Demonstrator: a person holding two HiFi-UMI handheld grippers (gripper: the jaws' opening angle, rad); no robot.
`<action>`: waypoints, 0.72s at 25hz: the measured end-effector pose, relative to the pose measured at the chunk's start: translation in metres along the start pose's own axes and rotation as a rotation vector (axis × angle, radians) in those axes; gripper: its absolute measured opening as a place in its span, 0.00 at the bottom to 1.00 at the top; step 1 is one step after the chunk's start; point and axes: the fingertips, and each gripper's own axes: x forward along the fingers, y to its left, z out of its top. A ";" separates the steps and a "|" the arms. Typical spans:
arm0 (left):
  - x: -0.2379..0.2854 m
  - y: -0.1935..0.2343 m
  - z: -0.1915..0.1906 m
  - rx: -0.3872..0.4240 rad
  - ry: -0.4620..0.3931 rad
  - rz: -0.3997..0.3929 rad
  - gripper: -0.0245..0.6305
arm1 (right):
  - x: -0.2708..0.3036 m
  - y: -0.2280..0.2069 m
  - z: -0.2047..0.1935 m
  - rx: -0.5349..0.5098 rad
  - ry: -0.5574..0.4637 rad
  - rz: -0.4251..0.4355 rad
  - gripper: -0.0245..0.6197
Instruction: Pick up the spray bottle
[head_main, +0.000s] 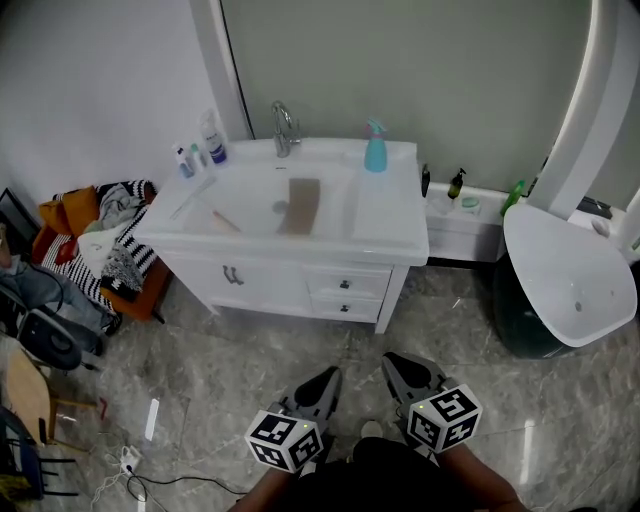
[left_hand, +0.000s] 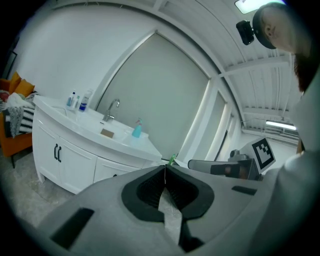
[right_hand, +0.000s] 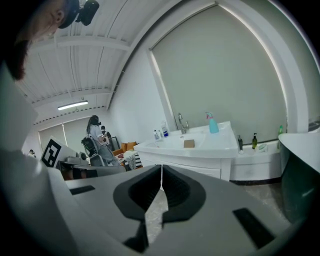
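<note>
Big white vanity cabinet w/ moulded sink top (head_main: 392, 238) stands across the grey marble-look floor (head_main: 240, 350) from me, white oval tub (head_main: 565, 270) to its right. Both tools are low in the head view, side by side, well apart from the cabinet. Left gripper (head_main: 325, 380): jaws pressed together at the tips, nothing btwn them. Right gripper (head_main: 398, 365): same, fully closed and empty.

Teal plastic spray bottle (head_main: 376, 148) stands upright at the back right corner of the vanity top, right of the chrome tap (head_main: 285, 128), far ahead of both tools and untouched.

View diffs: only the head view gives the heap of clothes (head_main: 105, 235) left of the cabinet. Left gripper view puts the bottle (left_hand: 137, 129) up-left of its closed tips (left_hand: 165, 167); right gripper view has it (right_hand: 213, 123) up-right of its tips (right_hand: 161, 167), plus a person (right_hand: 95, 132) in the far bkgd, seen nowhere else.
</note>
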 end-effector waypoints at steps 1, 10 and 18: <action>0.006 -0.001 0.002 -0.001 0.001 0.000 0.05 | 0.001 -0.006 0.002 0.002 0.000 -0.001 0.05; 0.051 -0.006 0.005 0.007 0.001 0.026 0.05 | 0.005 -0.055 0.014 0.008 -0.008 0.011 0.05; 0.085 -0.010 0.009 0.000 -0.011 0.039 0.05 | 0.012 -0.091 0.022 -0.003 -0.002 0.023 0.05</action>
